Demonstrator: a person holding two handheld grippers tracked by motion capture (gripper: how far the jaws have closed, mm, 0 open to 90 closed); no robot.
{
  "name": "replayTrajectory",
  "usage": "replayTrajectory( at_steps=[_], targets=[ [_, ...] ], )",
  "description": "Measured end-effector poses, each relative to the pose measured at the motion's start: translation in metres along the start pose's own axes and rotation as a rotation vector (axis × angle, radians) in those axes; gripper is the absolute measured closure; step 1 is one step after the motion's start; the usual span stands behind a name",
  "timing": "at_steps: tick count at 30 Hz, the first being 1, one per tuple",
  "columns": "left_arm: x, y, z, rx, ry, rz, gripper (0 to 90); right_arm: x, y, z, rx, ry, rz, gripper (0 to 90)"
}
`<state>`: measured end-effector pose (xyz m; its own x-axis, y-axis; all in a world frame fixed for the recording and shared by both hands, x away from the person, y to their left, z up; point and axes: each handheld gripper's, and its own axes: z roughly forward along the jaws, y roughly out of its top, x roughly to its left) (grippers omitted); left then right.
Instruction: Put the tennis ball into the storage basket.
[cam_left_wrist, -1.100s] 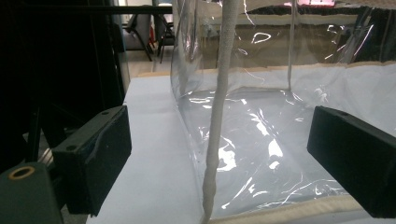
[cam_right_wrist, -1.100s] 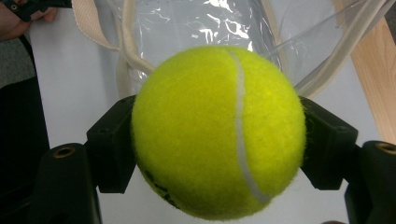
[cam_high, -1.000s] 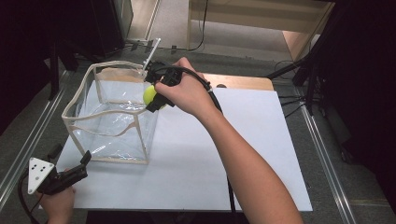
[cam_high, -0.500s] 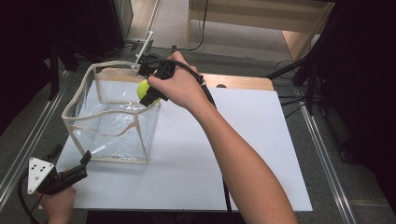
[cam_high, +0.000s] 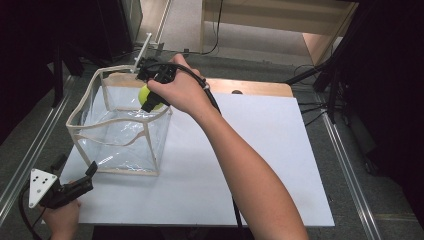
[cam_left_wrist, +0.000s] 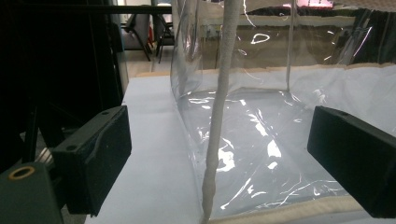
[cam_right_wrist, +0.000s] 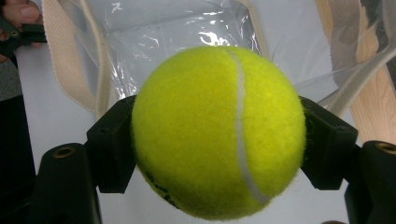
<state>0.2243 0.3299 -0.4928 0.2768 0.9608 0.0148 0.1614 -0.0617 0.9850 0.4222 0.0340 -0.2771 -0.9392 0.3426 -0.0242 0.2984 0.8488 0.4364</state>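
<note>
your right gripper (cam_high: 148, 100) is clamped on the ball (cam_right_wrist: 218, 130), just over the bag's (cam_high: 120, 142) far right rim, with the open mouth straight below; the left gripper (cam_high: 82, 180), jaws wide, idles at the near corner.

I saw the tennis ball (cam_right_wrist: 218, 130) as fuzzy yellow felt, matt, with a smooth whitish seam curving down it. The right gripper (cam_right_wrist: 218, 140) had matt black plastic jaws with brass-looking inserts. The clear bag (cam_high: 120, 130) looked like thin glossy plastic film, wrinkled and throwing bright glints, edged with woven cream cloth tape of coarse weave. The white sheet (cam_high: 260, 165) under it read as smooth, matt paper or board. Beyond it the table (cam_high: 250, 87) showed bare pale wood, lightly grained.
</note>
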Motion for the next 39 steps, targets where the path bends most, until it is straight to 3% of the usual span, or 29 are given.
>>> replayTrajectory(
  at_steps=[14, 15, 16, 17, 19, 28, 29, 30, 39],
  targets=[
    [0.0, 0.0, 0.0, -0.004, 0.0, -0.003, 6.8, -0.004, -0.003, 0.025, 0.042, -0.006, 0.017, 23.2],
    [0.0, 0.0, 0.001, -0.004, 0.0, -0.003, 6.8, -0.003, -0.004, 0.028, 0.046, -0.002, 0.023, 20.9],
    [-0.001, 0.0, 0.001, -0.005, 0.002, -0.003, 6.8, -0.003, -0.004, 0.028, 0.047, -0.002, 0.03, 9.5],
    [-0.001, 0.0, 0.001, -0.005, 0.002, -0.003, 6.8, -0.003, -0.004, 0.028, 0.047, -0.002, 0.03, 9.5],
    [-0.001, 0.0, 0.001, -0.004, 0.002, -0.002, 6.8, -0.003, -0.006, 0.022, 0.028, -0.047, 0.043, 9.5],
    [-0.001, 0.0, 0.001, 0.0, 0.003, 0.001, 6.8, -0.001, -0.022, 0.003, -0.032, -0.06, 0.056, 5.7],
    [-0.001, 0.0, 0.001, 0.0, 0.003, 0.001, 6.8, -0.001, -0.022, 0.003, -0.032, -0.06, 0.056, 5.7],
    [-0.001, 0.0, 0.001, 0.0, 0.003, 0.004, 6.8, 0.0, -0.026, 0.0, -0.034, -0.052, 0.061, 0.0],
    [-0.002, 0.0, 0.001, -0.001, 0.004, 0.004, 6.8, 0.0, -0.044, -0.009, -0.046, -0.058, 0.075, 0.0]
  ],
)
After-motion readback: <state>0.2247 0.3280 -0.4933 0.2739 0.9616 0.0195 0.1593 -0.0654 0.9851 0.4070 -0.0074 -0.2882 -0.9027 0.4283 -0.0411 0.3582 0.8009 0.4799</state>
